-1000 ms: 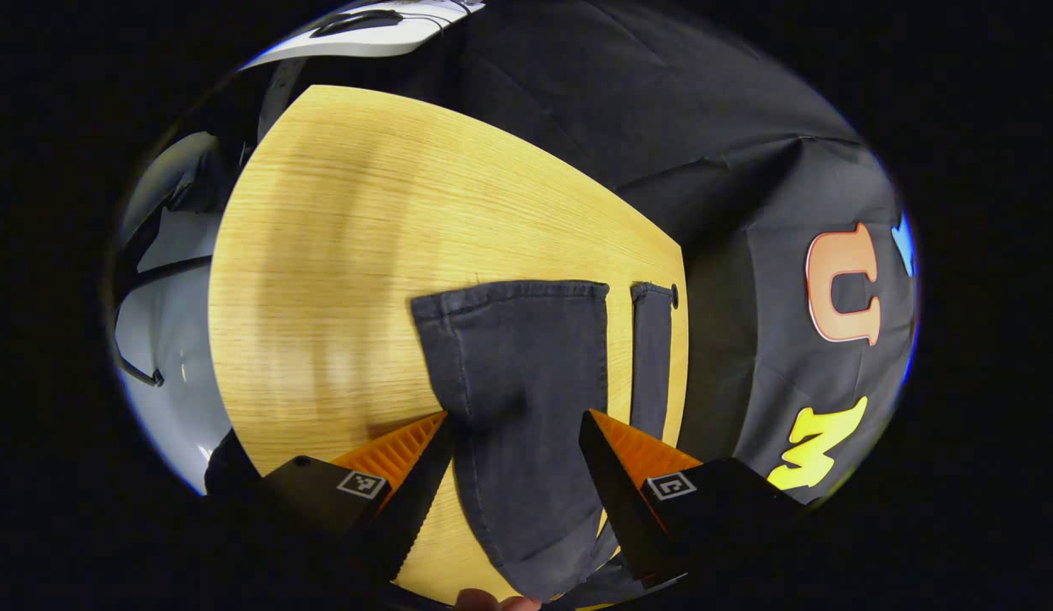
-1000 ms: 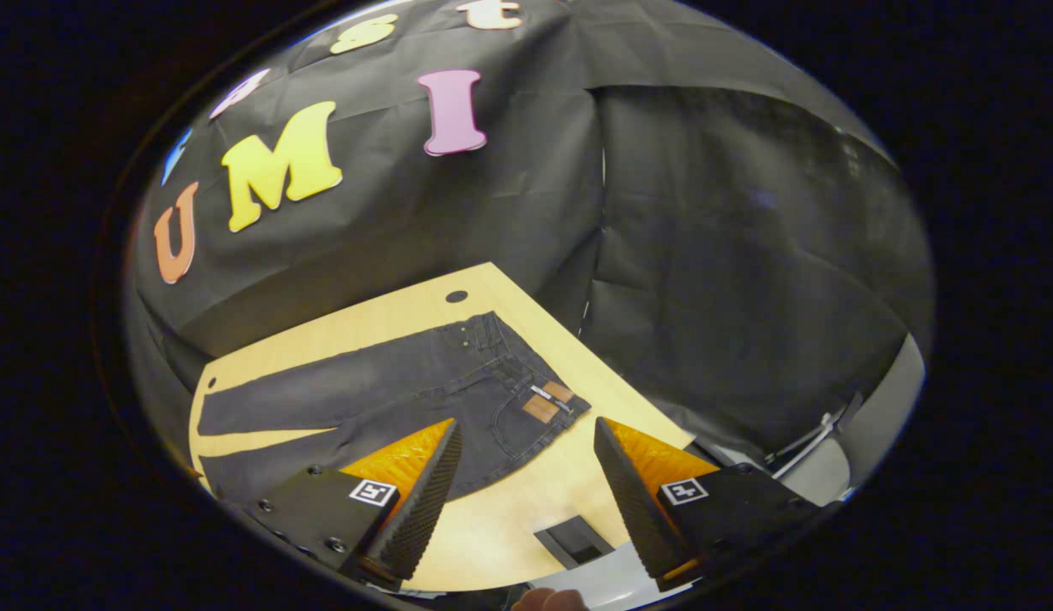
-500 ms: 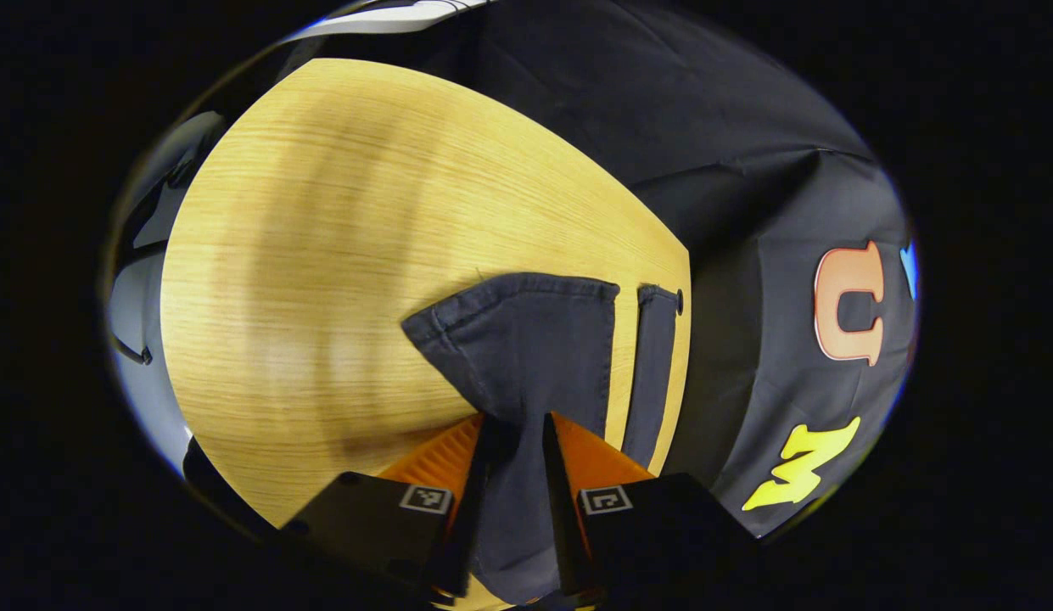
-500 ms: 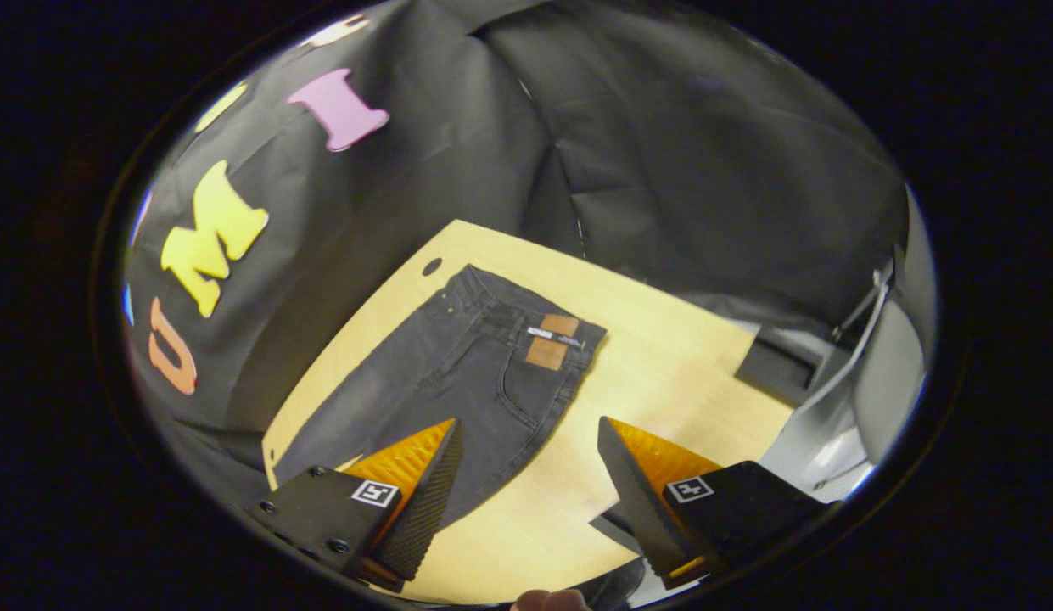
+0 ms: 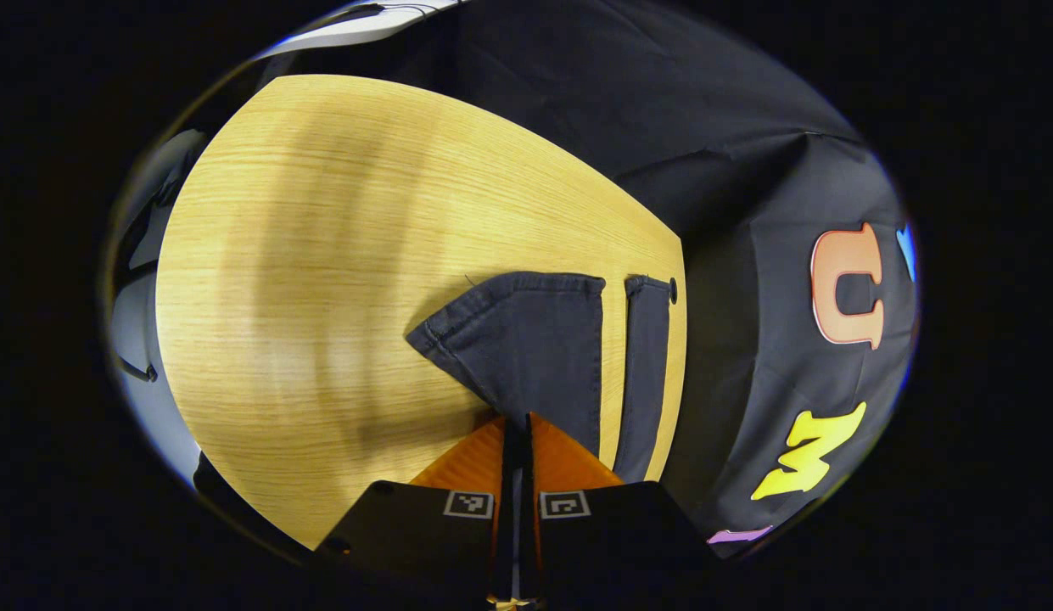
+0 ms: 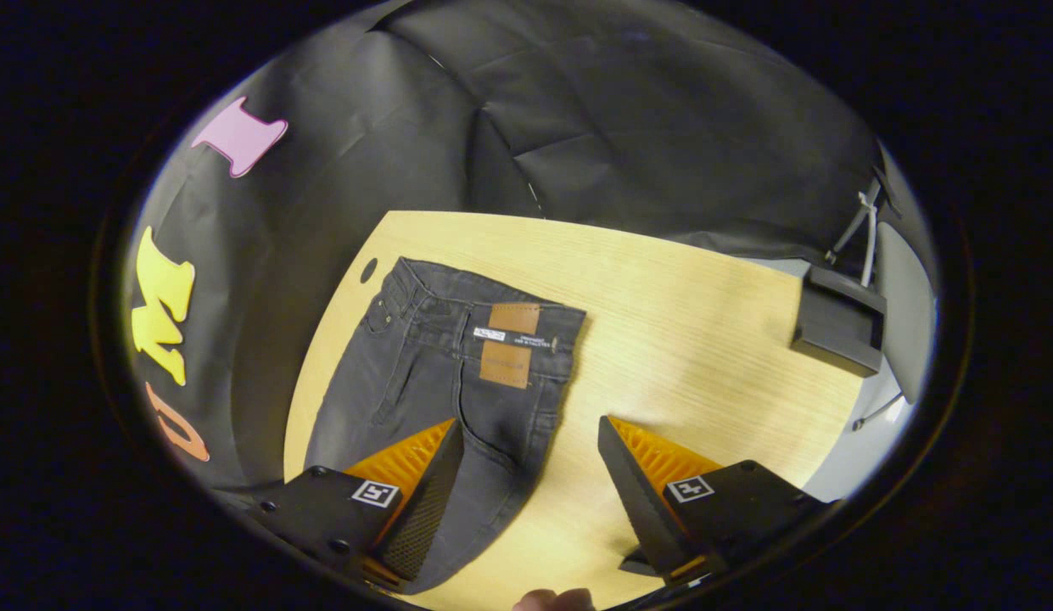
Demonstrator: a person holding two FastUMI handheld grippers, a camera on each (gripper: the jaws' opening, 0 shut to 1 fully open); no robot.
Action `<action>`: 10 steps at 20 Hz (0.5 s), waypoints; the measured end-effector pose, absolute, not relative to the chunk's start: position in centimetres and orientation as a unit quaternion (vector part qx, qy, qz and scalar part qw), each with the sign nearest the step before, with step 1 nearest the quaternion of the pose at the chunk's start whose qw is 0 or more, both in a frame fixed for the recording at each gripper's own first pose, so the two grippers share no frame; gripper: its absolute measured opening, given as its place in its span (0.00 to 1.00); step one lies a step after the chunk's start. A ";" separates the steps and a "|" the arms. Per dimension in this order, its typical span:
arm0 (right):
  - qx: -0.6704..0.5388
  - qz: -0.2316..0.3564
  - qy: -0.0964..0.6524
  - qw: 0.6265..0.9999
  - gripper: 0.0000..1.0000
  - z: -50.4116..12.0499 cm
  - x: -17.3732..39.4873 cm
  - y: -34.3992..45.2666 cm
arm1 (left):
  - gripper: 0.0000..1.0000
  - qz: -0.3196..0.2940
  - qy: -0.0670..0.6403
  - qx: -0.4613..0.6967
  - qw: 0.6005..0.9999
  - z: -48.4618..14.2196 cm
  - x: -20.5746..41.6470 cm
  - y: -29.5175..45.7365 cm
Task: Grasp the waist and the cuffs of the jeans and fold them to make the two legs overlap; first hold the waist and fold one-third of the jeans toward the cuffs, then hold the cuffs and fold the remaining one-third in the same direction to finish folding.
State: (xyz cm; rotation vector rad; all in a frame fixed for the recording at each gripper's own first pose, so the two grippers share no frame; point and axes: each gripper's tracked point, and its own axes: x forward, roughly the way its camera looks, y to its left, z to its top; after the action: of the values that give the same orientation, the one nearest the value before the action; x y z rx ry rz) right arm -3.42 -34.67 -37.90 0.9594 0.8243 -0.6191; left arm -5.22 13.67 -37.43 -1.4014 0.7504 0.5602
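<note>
Left gripper view: you're pinching the near leg (image 5: 534, 339) with your left claw (image 5: 518, 428), so bring your gaping right claw (image 6: 530, 475) onto the waist (image 6: 492, 327).

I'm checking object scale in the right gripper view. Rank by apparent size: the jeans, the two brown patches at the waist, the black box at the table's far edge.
1. jeans
2. black box
3. brown patches, alike
</note>
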 end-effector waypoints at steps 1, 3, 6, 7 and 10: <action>0.435 -0.284 0.380 0.765 0.98 -38.1 -2.7 -34.8 | 0.06 0.247 0.333 -0.620 0.666 -37.4 -5.1 13.7; 0.425 -0.281 0.381 0.771 0.99 -38.1 -1.4 -34.7 | 0.06 0.245 0.336 -0.620 0.665 -37.4 -5.0 13.6; 0.402 -0.285 0.391 0.777 0.99 -38.7 -0.2 -34.5 | 0.06 0.242 0.342 -0.619 0.664 -37.5 -4.8 13.7; 0.389 -0.285 0.396 0.781 0.99 -38.9 -0.2 -34.3 | 0.06 0.239 0.344 -0.618 0.665 -37.4 -4.7 13.7; 0.333 -0.320 0.421 0.781 0.74 -39.7 -1.2 -35.5 | 0.06 0.234 0.350 -0.613 0.668 -37.5 -4.3 13.5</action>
State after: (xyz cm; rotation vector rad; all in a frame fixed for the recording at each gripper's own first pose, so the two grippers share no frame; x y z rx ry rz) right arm -1.25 -35.52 -39.74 0.7190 0.9092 -0.6923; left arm -4.31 13.55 -37.54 -1.3826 0.7902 0.5267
